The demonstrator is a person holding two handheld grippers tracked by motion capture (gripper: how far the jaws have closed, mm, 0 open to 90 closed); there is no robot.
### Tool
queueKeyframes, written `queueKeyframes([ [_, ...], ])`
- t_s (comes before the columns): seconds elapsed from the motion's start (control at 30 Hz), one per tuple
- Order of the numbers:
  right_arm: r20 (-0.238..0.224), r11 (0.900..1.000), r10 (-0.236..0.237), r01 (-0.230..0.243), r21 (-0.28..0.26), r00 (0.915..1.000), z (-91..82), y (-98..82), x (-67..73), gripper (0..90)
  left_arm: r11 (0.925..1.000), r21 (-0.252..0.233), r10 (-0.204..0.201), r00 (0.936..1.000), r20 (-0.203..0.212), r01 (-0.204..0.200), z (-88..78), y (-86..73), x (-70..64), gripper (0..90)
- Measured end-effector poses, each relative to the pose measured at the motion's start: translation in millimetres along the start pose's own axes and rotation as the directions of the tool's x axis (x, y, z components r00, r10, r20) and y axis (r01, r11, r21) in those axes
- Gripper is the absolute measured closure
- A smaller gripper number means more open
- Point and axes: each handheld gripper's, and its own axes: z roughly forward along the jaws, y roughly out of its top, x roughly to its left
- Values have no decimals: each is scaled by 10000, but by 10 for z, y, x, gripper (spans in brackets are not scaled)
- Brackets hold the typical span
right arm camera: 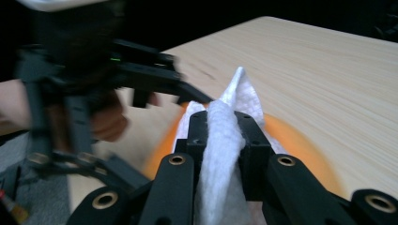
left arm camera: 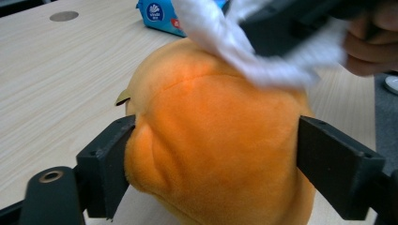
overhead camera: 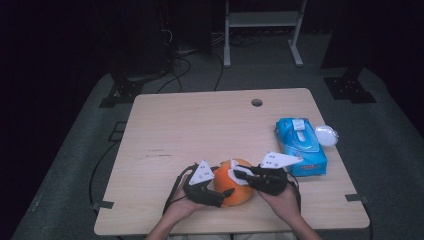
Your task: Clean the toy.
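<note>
Left gripper point(overhead camera: 226, 192) has its jaws wide around the orange plush toy point(left arm camera: 220, 145), pressing into both flanks and pinning it on the table point(overhead camera: 200, 125) near the front edge. Right gripper point(right arm camera: 224, 125) is clamped shut on a white wipe point(right arm camera: 220, 154), held down on the crown of the toy. That toy looks soft and light; you can see the fur dimple under the left jaw, so a broad squeeze across the middle suits it best. Wiping could shove it sideways, so a firm hold matters. The wipe is limp and thin, best pinched by a bunched fold. A blue wipes pack point(overhead camera: 301, 146) sits off to the right.
</note>
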Motion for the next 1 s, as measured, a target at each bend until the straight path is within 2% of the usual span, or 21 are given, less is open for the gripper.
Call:
queueKeyframes([
  [0.03,-104,9999,-143,143,31,9998,24,9,62,771,9994,7,345,9992,-181,-345,-3,2,-25,195],
  [0.1,-155,9988,-480,481,76,9987,54,38,137,772,9972,-27,749,9960,-478,-751,-24,10,-63,246],
  [0.13,-57,9983,-580,580,64,9983,49,54,137,773,9957,-100,918,9936,-652,-926,-36,13,-70,265],
  [0.23,441,9996,-235,242,-158,9987,-14,51,5,773,9909,-53,1328,9851,-1092,-1342,-66,28,-60,283],
  [0.27,752,9997,-188,201,-164,9970,-35,31,-65,773,9913,-64,1297,9846,-1170,-1314,-73,24,-47,283],
  [0.3,894,9998,111,-95,-183,9959,-52,-1,-138,773,9917,-68,1264,9850,-1175,-1281,-77,14,-31,283],
  [0.33,859,9988,468,-452,-208,9952,-62,-37,-207,772,9931,-58,1160,9874,-1077,-1173,-81,2,-15,280],
  [0.37,814,9981,611,-598,-175,9948,-60,-70,-242,773,9944,-58,1047,9898,-961,-1058,-79,1,-9,259],
  [0.47,720,9995,296,-291,-87,9970,-18,-66,-155,773,9989,25,469,9978,-478,-469,-87,29,34,166],
  [0.53,465,10000,53,-50,-63,9989,10,-40,-52,773,9999,-84,62,9994,-350,-65,-102,27,72,132],
  [0.63,89,9991,-408,408,68,9991,84,-20,115,772,9991,122,416,9981,-447,-411,-112,10,55,153],
  [0.7,169,9972,-732,729,186,9972,109,-12,144,773,9974,217,696,9960,-559,-685,-126,-16,50,212],
  [0.77,243,9994,-350,349,69,9991,85,-22,62,773,9970,251,751,9956,-565,-737,-139,-40,63,235],
  [0.87,760,10000,17,-19,28,9971,28,-85,-135,773,9974,240,684,9963,-518,-673,-148,-66,83,243],
  [0.9,830,9994,341,-344,23,9960,1,-116,-224,772,9974,245,693,9964,-493,-682,-144,-60,83,243],
  [1.0,772,9974,713,-715,-9,9945,-22,-155,-312,771,9981,214,577,9977,-343,-570,-127,-1,74,212],
])
